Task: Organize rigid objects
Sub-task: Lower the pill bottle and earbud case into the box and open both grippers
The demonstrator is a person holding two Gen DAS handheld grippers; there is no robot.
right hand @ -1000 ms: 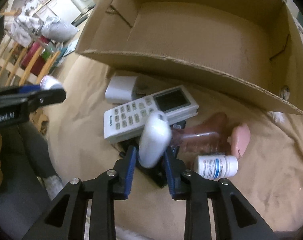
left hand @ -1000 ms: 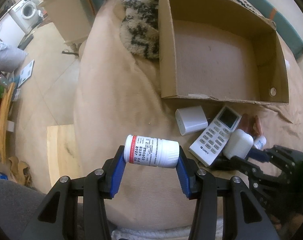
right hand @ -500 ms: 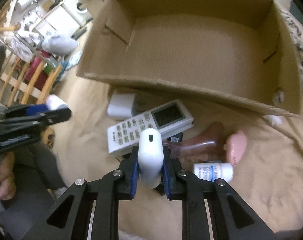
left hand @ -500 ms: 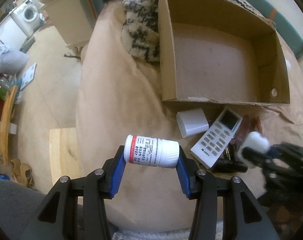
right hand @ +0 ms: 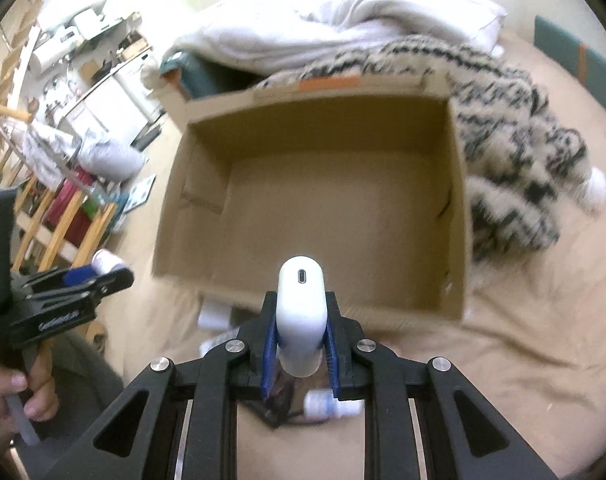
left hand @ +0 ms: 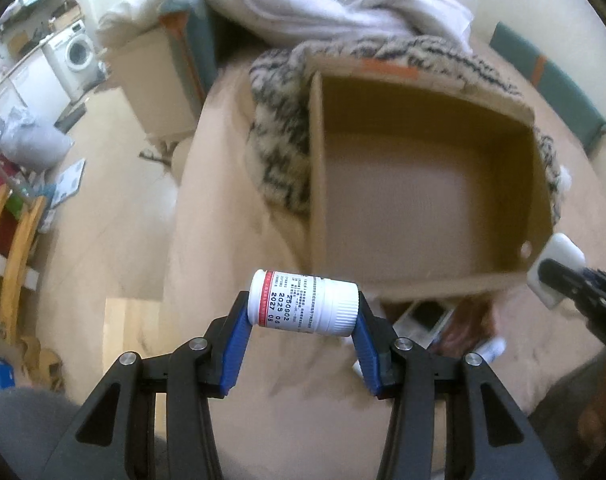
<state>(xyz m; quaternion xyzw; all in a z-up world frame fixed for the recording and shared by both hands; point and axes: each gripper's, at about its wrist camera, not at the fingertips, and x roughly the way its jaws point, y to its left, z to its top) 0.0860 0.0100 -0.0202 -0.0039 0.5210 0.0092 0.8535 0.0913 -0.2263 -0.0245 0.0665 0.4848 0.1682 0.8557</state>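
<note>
My left gripper (left hand: 303,314) is shut on a white pill bottle (left hand: 305,306) with a red band, held sideways in the air before the near wall of an open cardboard box (left hand: 423,276). My right gripper (right hand: 301,318) is shut on a white rounded case (right hand: 301,312), held upright over the near wall of the box (right hand: 457,200). From the left wrist view that case (left hand: 555,272) shows at the box's right corner. On the tan bedcover below lie a small white bottle (right hand: 327,402), a remote (left hand: 423,316) and a white adapter (right hand: 215,316), partly hidden.
A black-and-cream fuzzy blanket (right hand: 515,148) lies beside the box, with a white duvet (right hand: 343,28) behind it. The bed's edge drops to a floor (left hand: 83,240) with a wooden rack (right hand: 55,220) and clutter. A hand (right hand: 27,396) holds the left gripper's handle.
Both grippers rose and tilted toward the box. The right gripper closed on the white case and lifted it off the pile. The left kept its hold on the pill bottle.
</note>
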